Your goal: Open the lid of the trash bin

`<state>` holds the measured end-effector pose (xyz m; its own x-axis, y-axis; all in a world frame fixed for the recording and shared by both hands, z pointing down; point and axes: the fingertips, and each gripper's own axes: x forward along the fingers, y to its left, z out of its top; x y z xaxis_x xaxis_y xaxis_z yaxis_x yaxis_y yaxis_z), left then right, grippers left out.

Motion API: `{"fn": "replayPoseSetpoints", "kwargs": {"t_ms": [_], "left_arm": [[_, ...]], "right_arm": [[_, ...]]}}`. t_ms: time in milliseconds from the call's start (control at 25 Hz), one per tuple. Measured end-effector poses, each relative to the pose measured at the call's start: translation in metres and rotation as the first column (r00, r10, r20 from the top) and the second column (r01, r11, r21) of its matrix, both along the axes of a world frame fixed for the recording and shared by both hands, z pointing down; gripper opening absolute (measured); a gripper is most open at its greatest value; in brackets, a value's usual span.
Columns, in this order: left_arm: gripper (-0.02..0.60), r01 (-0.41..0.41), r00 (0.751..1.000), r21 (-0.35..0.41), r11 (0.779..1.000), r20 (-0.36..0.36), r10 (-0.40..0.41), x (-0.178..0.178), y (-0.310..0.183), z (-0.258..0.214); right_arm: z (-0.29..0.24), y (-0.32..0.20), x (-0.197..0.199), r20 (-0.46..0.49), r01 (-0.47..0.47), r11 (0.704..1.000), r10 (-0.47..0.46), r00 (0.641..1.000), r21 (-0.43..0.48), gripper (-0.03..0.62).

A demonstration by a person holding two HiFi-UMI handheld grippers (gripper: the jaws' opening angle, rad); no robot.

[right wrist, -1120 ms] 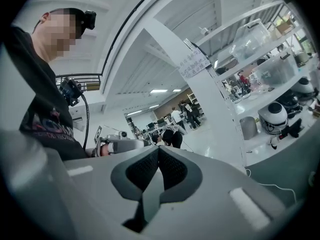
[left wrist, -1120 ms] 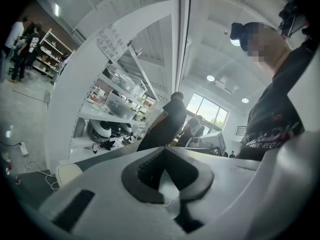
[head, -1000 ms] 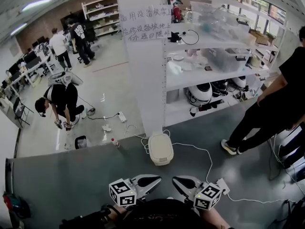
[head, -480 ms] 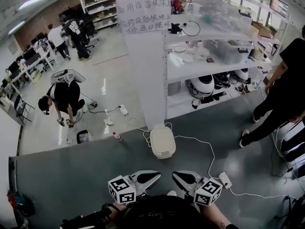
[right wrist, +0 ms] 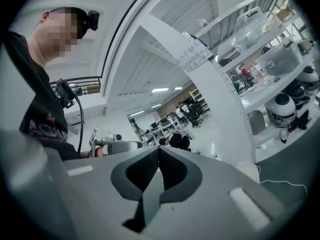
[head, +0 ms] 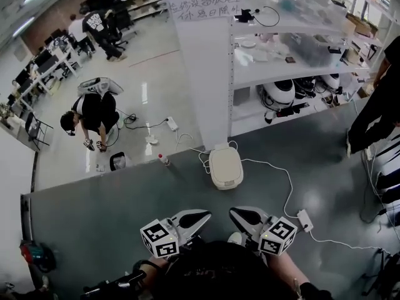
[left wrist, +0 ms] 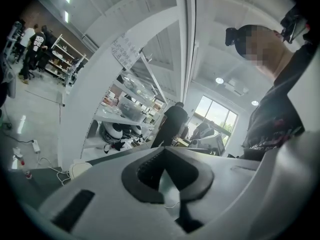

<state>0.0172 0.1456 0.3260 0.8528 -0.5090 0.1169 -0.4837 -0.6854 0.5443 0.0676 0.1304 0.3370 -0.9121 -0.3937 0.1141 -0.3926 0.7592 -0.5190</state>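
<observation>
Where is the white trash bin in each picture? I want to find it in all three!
Head view: the trash bin is near the middle, on the floor at the foot of the white pillar.
Left gripper view: low on the left, small.
Right gripper view: low on the right, partly hidden.
Shared landmark: the white pillar with the paper sign.

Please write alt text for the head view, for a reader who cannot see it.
The left gripper and right gripper, both shut and empty, point toward a white trash bin with its lid down, standing on the grey floor beside a white pillar.
</observation>
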Motion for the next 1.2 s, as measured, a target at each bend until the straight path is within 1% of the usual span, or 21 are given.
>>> {"fn": "replayPoseSetpoints", "kwargs": {"t_ms": [280,440,600,760,960,1080,1200], "left_arm": [[0.003,-0.044,0.999,0.008,0.999,0.017,0.044,-0.033,-0.023,-0.001],[0.003,-0.066,0.998,-0.023,0.998,0.009,0.066,-0.050,-0.031,0.012],[0.003,-0.092,0.996,-0.036,0.995,-0.002,0.092,-0.070,-0.043,0.016],[0.002,-0.123,0.992,-0.053,0.991,-0.009,0.123,-0.092,-0.056,0.022],[0.002,-0.163,0.986,-0.050,0.985,0.014,0.164,-0.119,-0.071,0.029],[0.003,-0.203,0.979,-0.054,0.978,0.026,0.204,-0.135,-0.078,0.039],[0.003,-0.253,0.967,-0.057,0.966,0.029,0.255,-0.147,-0.078,0.046]], "right_arm": [[0.003,-0.025,-0.027,0.008,-0.060,0.998,0.060,0.998,-0.003,0.008],[0.020,-0.032,-0.036,-0.008,-0.112,0.993,0.112,0.994,-0.045,0.008],[0.032,-0.045,-0.046,-0.038,-0.171,0.983,0.168,0.985,-0.072,0.008],[0.047,-0.064,-0.051,-0.065,-0.248,0.964,0.243,0.968,-0.098,0.008],[0.067,-0.086,-0.055,-0.120,-0.348,0.931,0.335,0.934,-0.110,0.008],[0.083,-0.097,-0.062,-0.152,-0.402,0.908,0.383,0.911,-0.121,0.008],[0.095,-0.104,-0.068,-0.188,-0.449,0.886,0.425,0.886,-0.114,0.008]]}}
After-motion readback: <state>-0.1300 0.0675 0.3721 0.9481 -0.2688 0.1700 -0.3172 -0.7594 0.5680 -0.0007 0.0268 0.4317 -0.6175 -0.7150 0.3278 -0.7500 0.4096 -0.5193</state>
